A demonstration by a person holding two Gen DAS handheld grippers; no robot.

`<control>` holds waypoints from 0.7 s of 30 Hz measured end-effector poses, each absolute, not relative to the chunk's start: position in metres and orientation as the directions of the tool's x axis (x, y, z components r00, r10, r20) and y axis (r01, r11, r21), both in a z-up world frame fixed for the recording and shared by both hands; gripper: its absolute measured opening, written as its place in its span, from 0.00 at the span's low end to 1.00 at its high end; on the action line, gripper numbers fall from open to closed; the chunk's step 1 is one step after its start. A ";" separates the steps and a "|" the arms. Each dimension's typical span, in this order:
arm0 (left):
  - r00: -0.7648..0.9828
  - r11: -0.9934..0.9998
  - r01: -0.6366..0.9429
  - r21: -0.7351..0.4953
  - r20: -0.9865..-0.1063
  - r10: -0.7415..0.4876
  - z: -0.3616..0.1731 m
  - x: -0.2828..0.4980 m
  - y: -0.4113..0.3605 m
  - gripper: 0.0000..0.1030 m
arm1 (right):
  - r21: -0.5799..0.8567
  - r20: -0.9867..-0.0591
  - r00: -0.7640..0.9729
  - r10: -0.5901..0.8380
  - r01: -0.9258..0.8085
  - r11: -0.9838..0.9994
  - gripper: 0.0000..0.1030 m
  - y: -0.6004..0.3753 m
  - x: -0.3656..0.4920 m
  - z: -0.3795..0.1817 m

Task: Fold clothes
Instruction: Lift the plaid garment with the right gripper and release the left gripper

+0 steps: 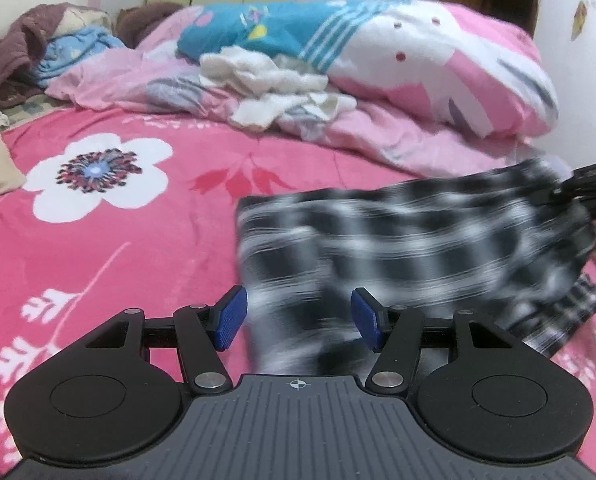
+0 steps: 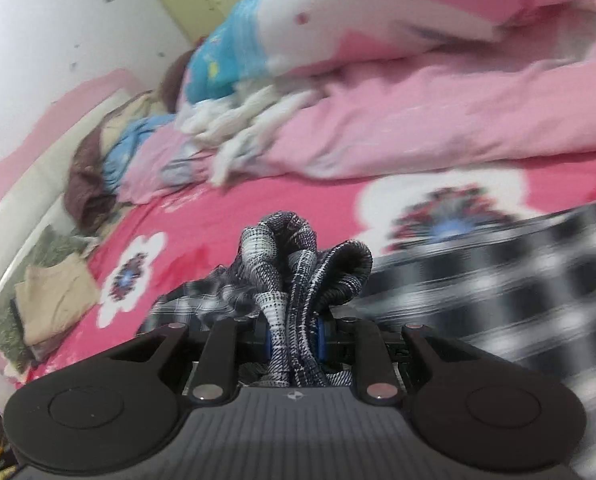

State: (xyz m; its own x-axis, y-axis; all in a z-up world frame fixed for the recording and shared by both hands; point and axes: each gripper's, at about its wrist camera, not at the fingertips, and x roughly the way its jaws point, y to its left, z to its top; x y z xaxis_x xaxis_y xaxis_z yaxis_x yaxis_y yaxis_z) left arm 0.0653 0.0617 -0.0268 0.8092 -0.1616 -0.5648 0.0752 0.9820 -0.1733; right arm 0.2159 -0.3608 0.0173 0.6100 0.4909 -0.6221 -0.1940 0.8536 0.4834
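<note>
A black-and-white plaid garment (image 1: pixel 410 248) hangs blurred over the pink flowered bed sheet (image 1: pixel 110 240) in the left wrist view. My left gripper (image 1: pixel 298 320) is open, its blue pads (image 1: pixel 230 318) apart, with the cloth's lower edge lying between and beyond them. At the right edge of that view, the right gripper (image 1: pixel 578 192) holds the garment's upper corner. In the right wrist view my right gripper (image 2: pixel 292 336) is shut on a bunched fold of the plaid garment (image 2: pixel 298 264). More of the cloth spreads to the right, blurred.
A pink, white and blue duvet (image 1: pixel 378 64) and a white crumpled cloth (image 1: pixel 274 84) are heaped at the far side of the bed. Brown and blue clothes (image 1: pixel 30 56) lie by the headboard. A folded beige item (image 2: pixel 54 296) sits at the bed's edge.
</note>
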 end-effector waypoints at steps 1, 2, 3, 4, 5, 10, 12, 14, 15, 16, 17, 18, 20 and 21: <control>0.800 0.983 0.077 -0.168 -0.578 -0.161 -0.028 0.069 0.058 0.56 | 0.480 -0.628 0.614 0.478 -0.179 0.859 0.20 -0.374 0.217 0.017; 0.790 0.984 0.079 -0.163 -0.592 -0.161 -0.030 0.073 0.053 0.56 | 0.475 -0.632 0.619 0.466 -0.166 0.864 0.20 -0.387 0.218 0.016; 0.781 0.984 0.083 -0.160 -0.603 -0.163 -0.032 0.076 0.049 0.56 | 0.470 -0.635 0.625 0.454 -0.154 0.869 0.20 -0.399 0.218 0.015; 0.774 0.984 0.087 -0.157 -0.611 -0.166 -0.033 0.078 0.046 0.56 | 0.465 -0.639 0.630 0.442 -0.141 0.874 0.20 -0.411 0.219 0.014; 0.768 0.984 0.091 -0.154 -0.618 -0.168 -0.035 0.079 0.042 0.56 | 0.461 -0.642 0.634 0.431 -0.130 0.878 0.20 -0.422 0.219 0.013; 0.747 0.984 0.103 -0.144 -0.642 -0.172 -0.039 0.085 0.029 0.56 | 0.458 -0.666 0.637 0.390 -0.064 0.887 0.20 -0.468 0.221 0.000; 0.740 0.985 0.104 -0.141 -0.650 -0.171 -0.040 0.088 0.025 0.56 | 0.454 -0.676 0.635 0.374 -0.042 0.890 0.20 -0.484 0.223 -0.008; 0.734 0.985 0.105 -0.139 -0.657 -0.171 -0.041 0.089 0.021 0.56 | 0.450 -0.683 0.634 0.363 -0.026 0.892 0.20 -0.495 0.225 -0.013; 0.732 0.985 0.105 -0.140 -0.660 -0.172 -0.042 0.090 0.020 0.56 | 0.450 -0.685 0.634 0.358 -0.019 0.893 0.20 -0.501 0.226 -0.015; 0.729 0.984 0.105 -0.140 -0.662 -0.173 -0.042 0.090 0.019 0.56 | 0.448 -0.688 0.633 0.355 -0.014 0.894 0.20 -0.506 0.227 -0.017; 0.727 0.984 0.106 -0.141 -0.665 -0.174 -0.043 0.091 0.017 0.56 | 0.447 -0.690 0.631 0.353 -0.011 0.894 0.19 -0.511 0.227 -0.019; 0.724 0.984 0.106 -0.142 -0.667 -0.175 -0.043 0.092 0.016 0.56 | 0.447 -0.692 0.631 0.352 -0.008 0.894 0.19 -0.515 0.227 -0.020; 0.719 0.984 0.107 -0.144 -0.672 -0.176 -0.044 0.093 0.014 0.56 | 0.451 -0.693 0.629 0.352 -0.003 0.892 0.19 -0.522 0.227 -0.024; 0.717 0.984 0.107 -0.145 -0.674 -0.177 -0.045 0.093 0.012 0.56 | 0.452 -0.694 0.628 0.352 -0.001 0.892 0.19 -0.526 0.227 -0.026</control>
State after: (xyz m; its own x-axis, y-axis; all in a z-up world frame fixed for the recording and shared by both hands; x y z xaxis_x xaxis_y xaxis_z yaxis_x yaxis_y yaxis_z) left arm 0.0934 0.0125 -0.0447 0.7170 -0.1775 -0.6741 0.1072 0.9836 -0.1449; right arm 0.2274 -0.5255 -0.0264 0.6278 0.3520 -0.6942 -0.0008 0.8922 0.4517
